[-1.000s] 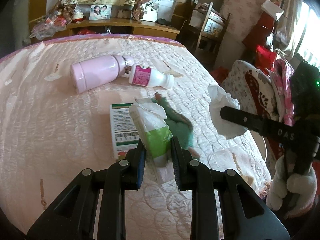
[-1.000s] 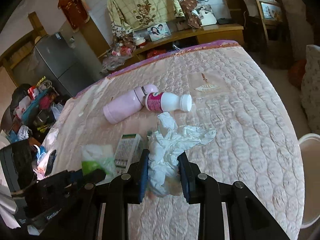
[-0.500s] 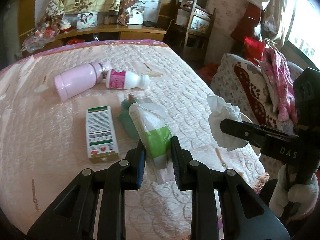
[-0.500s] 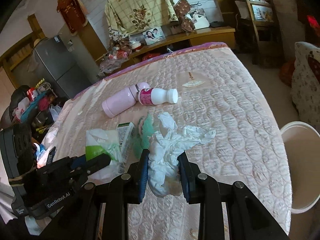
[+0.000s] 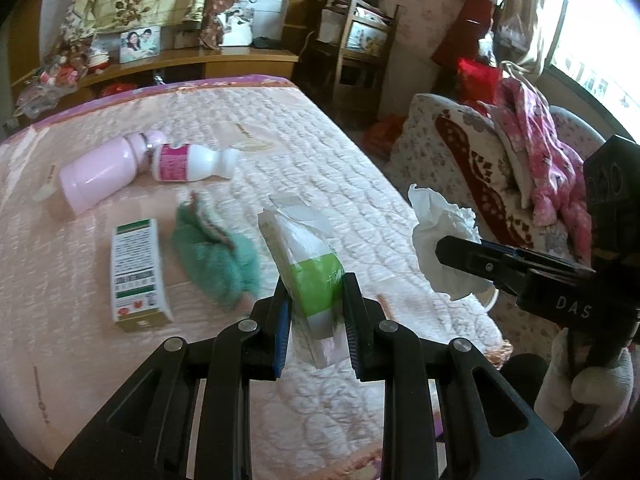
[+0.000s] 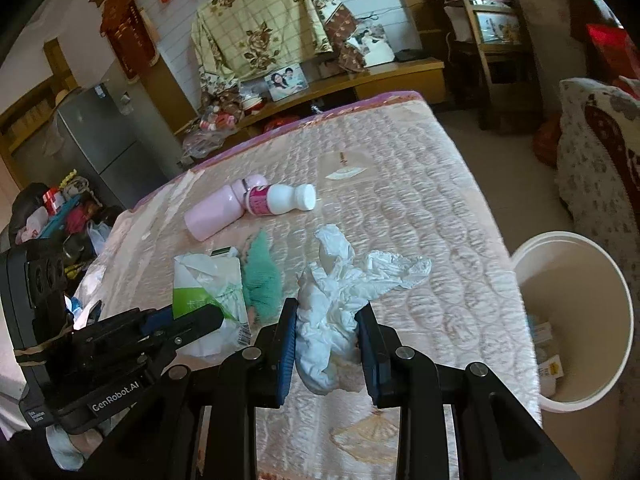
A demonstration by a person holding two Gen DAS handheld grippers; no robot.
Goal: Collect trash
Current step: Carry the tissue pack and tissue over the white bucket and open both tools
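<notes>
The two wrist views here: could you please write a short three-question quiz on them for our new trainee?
1. True or false: the left gripper is empty.
2. What does the right gripper hold: A a bottle, B crumpled white tissue, C a box?
3. Which container stands on the floor beside the bed?

Key: 1 false, it grips a green-and-white tissue pack. 2 B. 3 the white bin.

A bed [image 5: 304,160] under a pale pink quilted cover carries four things — a pink flask [image 5: 100,174] lying tip to tip with a white bottle [image 5: 192,162], a green-and-white carton [image 5: 136,274] lying flat, and a green cloth [image 5: 218,258] just beside the carton.
</notes>
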